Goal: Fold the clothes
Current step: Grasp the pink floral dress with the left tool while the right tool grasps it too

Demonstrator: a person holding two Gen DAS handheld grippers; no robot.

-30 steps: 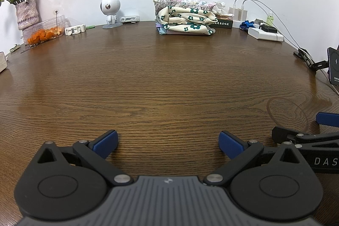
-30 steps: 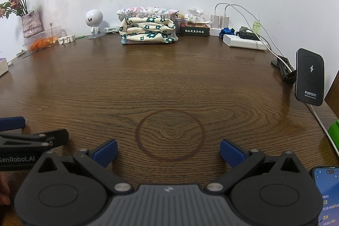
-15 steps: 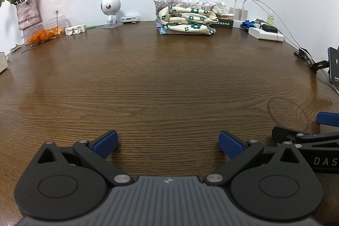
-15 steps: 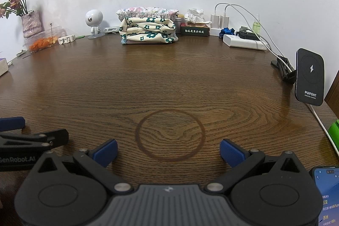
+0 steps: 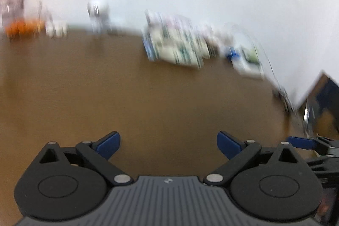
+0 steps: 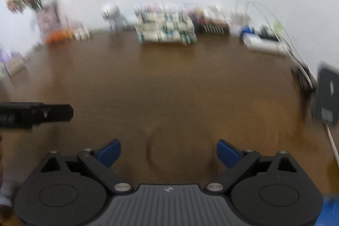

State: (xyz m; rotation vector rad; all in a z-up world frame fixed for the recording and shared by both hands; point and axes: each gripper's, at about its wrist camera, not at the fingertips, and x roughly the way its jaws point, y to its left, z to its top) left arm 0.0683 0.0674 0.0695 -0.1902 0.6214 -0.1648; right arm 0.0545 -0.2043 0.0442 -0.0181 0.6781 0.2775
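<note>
Both claws hang empty over bare desk (image 6: 169, 82): left claw (image 5: 168, 144) spread wide, right claw (image 6: 168, 153) just starting to close on nothing. The folded clothes (image 6: 166, 32) lie far off, upper centre; a rushed reach could topple the stack or snag the cables (image 6: 275, 20).

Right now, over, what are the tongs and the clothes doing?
Left tongs open, empty. Right tongs closing, nothing between. Folded clothes stacked by far wall. Bare table between, nothing blocking.

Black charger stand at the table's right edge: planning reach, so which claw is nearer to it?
Right. The right claw, its jaws closing on nothing, sits left of the charger stand; the left claw lies farther left, beyond the right one.
</note>
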